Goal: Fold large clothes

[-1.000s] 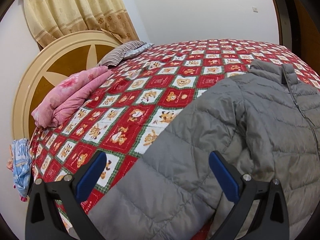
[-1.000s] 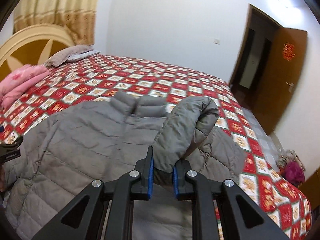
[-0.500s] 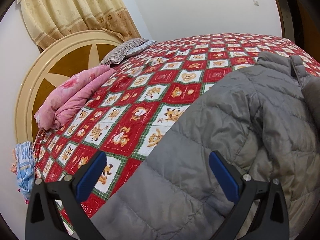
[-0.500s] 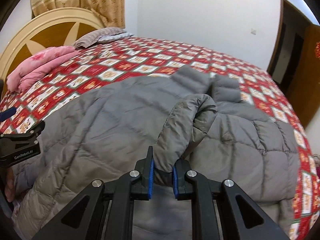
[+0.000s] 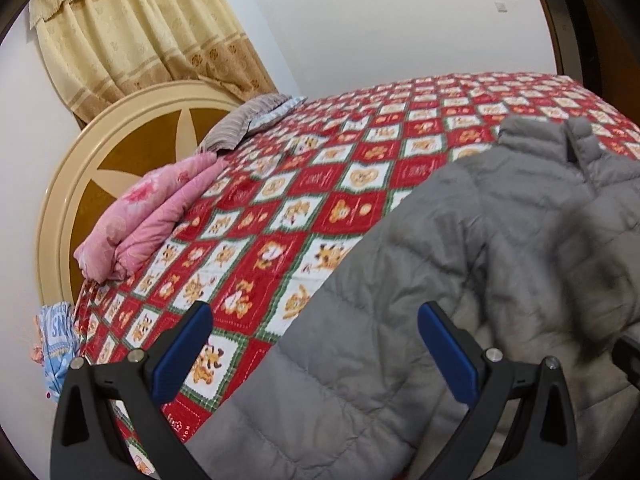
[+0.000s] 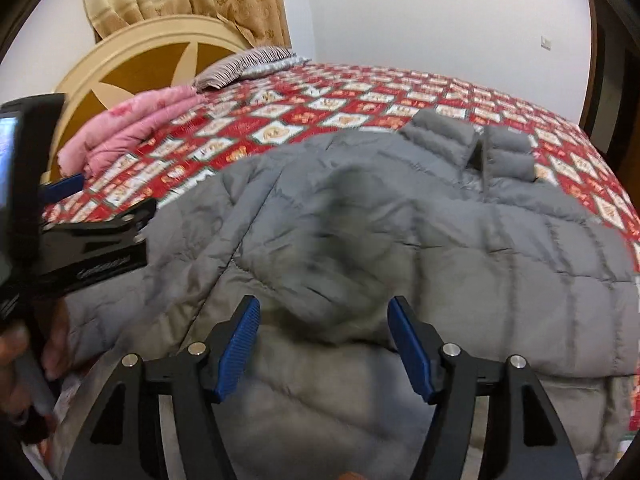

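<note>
A grey quilted puffer jacket [image 5: 460, 280] lies spread on the bed, its collar toward the far side; it also fills the right wrist view [image 6: 400, 220]. Its right sleeve [image 6: 340, 248] lies blurred across the jacket's front, just ahead of my right gripper [image 6: 324, 316], which is open and empty. My left gripper [image 5: 316, 316] is open and empty, over the jacket's left sleeve near the bed's front edge. The left gripper's body shows at the left of the right wrist view [image 6: 92, 248].
The bed carries a red patterned quilt [image 5: 312, 200]. A folded pink blanket [image 5: 152, 216] and a striped pillow [image 5: 244, 124] lie by the round headboard [image 5: 120, 140]. A blue cloth [image 5: 56, 344] hangs at the bed's left corner. A doorway [image 6: 608, 60] is far right.
My right gripper carried the sleeve left across the jacket, then opened and let it go onto the jacket's front. The left gripper stayed open and shifted only slightly.
</note>
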Available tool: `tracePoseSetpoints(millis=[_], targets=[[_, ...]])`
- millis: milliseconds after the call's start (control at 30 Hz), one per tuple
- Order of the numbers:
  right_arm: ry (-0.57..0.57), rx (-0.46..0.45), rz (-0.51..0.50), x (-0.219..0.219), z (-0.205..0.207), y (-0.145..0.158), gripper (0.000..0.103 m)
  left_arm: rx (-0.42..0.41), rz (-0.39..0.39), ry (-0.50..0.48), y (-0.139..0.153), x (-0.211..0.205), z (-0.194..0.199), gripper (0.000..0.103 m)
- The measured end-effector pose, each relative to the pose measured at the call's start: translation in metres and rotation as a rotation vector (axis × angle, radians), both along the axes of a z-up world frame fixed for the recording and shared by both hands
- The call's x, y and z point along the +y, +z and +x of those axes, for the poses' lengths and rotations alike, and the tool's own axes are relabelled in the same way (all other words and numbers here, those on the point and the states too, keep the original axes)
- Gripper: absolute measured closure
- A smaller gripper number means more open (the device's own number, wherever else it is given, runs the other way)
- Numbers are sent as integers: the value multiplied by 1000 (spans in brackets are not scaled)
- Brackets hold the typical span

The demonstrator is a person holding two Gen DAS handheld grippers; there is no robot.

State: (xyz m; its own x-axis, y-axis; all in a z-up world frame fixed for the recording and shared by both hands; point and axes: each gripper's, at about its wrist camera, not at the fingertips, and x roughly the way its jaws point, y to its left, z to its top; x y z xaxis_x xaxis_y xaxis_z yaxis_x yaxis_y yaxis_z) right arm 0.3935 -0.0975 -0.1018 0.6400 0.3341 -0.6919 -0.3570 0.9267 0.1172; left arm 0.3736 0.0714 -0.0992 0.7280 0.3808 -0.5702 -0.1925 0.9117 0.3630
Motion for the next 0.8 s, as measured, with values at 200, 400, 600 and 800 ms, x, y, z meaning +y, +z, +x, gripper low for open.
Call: tracePoseSetpoints(millis=[200,400,600,800], targets=[[-118,-70,-15,-77,-19,27,37,-53,-31,-67,30,-36,-2,0],[-532,-27,38,-205,21,16,56,-47,9,-173,16,-111,13,0],[-569,51,39,-239,46,-22,56,4,199,-53,-39,-127,46,0],[-488,120,-36,-219,54,-64,56,61,143,-11,-63,-95,48,0]])
